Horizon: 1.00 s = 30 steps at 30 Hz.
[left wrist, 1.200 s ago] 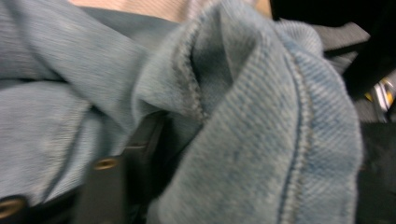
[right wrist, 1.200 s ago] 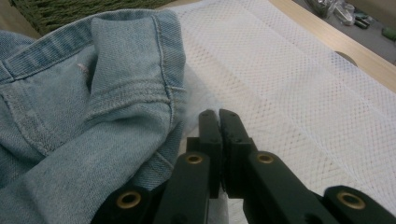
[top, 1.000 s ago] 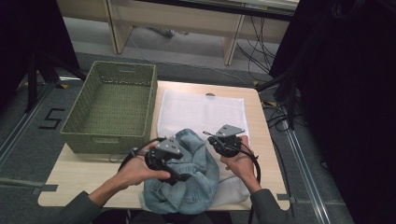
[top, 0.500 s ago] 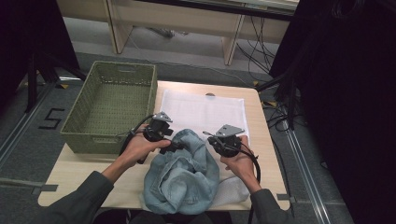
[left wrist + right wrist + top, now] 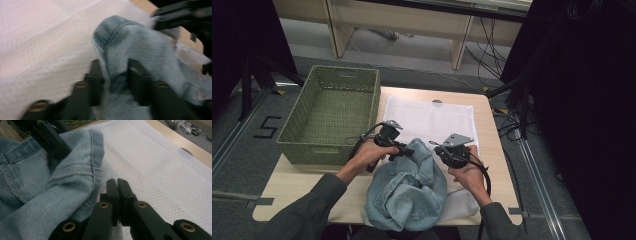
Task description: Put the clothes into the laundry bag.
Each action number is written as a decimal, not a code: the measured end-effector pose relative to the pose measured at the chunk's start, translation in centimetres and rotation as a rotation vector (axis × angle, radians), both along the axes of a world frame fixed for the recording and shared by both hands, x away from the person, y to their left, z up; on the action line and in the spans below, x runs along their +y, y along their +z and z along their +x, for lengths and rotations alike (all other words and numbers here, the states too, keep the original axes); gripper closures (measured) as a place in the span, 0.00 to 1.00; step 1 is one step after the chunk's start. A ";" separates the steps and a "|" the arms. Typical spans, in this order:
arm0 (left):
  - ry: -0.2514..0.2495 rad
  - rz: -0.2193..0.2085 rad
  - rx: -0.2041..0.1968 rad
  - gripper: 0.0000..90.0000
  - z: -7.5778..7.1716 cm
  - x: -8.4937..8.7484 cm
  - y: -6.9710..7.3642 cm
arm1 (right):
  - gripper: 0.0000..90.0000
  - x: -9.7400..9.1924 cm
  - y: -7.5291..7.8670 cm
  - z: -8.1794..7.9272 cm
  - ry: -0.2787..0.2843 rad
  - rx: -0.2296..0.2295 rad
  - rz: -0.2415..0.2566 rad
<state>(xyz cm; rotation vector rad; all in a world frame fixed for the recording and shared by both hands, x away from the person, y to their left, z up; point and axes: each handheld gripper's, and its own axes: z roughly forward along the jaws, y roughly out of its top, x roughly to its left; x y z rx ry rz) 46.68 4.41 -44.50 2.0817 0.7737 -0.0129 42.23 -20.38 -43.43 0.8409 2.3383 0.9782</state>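
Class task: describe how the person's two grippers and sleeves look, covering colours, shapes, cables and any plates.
Both the left gripper and the right gripper are black, each topped with a grey three-cornered plate and trailing a black cable. In the gripper views their jaws are flat black bars with brass-coloured rivets. The person wears dark grey-green long sleeves.

Grey floor [image 5: 257, 125], pale wooden desk [image 5: 412, 20] behind, dark curtains [image 5: 582, 100] right.

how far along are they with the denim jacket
Early. Done: the denim jacket lies crumpled on the white mesh cloth. In hand: the left gripper has just been closing on a denim fold, with cloth between its jaws, and the right gripper is shut at the jacket's edge. Left: the jacket is still bunched, and the green basket holds nothing.
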 end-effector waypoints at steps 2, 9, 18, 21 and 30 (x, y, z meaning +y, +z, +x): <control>-0.038 -0.003 -0.057 0.88 -1.2 -0.4 0.9 | 1.00 -0.1 0.0 0.1 0.000 0.003 0.003; -0.181 -0.001 -0.106 0.91 -4.2 -2.4 2.3 | 1.00 -0.2 0.3 0.7 -0.006 -0.015 0.025; -0.192 0.102 -0.068 0.88 -4.0 -5.6 0.0 | 1.00 1.2 2.0 0.5 0.041 -0.058 0.031; -0.174 0.098 -0.039 0.76 -3.9 -6.1 -0.6 | 1.00 1.6 2.4 0.2 0.059 -0.071 0.035; -0.013 0.063 -0.097 0.33 -3.5 -0.3 3.8 | 1.00 1.8 2.5 -0.1 0.073 -0.075 0.041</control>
